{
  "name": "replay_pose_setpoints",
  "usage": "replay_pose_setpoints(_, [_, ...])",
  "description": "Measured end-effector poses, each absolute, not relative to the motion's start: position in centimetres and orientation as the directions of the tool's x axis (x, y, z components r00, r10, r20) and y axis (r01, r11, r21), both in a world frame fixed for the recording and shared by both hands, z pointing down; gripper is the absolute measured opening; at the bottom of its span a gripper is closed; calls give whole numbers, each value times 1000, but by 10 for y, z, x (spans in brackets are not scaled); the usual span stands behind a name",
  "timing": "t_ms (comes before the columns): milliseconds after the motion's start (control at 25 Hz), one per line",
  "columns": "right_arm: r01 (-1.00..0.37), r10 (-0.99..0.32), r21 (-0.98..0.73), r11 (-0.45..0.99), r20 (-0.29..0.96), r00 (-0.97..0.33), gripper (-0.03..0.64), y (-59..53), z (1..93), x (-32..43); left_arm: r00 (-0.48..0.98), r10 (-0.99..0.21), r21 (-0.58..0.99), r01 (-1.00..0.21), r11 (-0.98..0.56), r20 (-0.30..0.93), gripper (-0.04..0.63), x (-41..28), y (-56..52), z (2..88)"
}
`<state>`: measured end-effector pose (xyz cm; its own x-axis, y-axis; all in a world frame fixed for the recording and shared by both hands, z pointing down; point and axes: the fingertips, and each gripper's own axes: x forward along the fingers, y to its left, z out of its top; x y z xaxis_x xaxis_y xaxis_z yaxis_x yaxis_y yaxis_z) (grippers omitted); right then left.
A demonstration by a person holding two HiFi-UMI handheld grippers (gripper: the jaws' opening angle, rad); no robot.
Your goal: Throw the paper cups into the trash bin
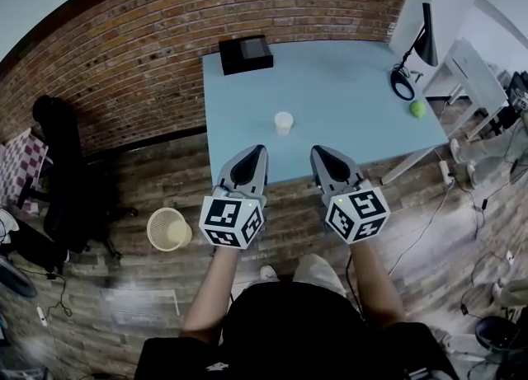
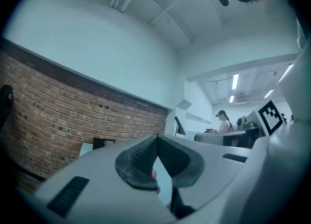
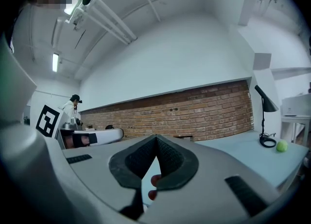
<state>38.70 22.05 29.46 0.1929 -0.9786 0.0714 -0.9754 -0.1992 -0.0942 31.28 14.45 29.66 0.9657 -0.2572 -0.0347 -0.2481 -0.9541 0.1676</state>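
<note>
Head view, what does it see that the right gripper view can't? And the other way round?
Only the head view shows the round cream mesh trash bin on the wooden floor and the small white paper cup. Only the right gripper view shows strip ceiling lights and a person in a dark cap far off. Both show the light blue table, the small green ball, the black desk lamp and the red brick wall.

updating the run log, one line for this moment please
left gripper: shut, empty | right gripper: shut, empty | paper cup: upright on table, untouched | trash bin: on floor
</note>
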Motion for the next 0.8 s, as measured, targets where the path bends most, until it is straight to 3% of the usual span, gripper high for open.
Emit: replay_pose_setpoints(800, [-981,-990,-151,-126,85,114,-5,152,317,499,947,-319,168,-322,-932,41,3,414,88,328])
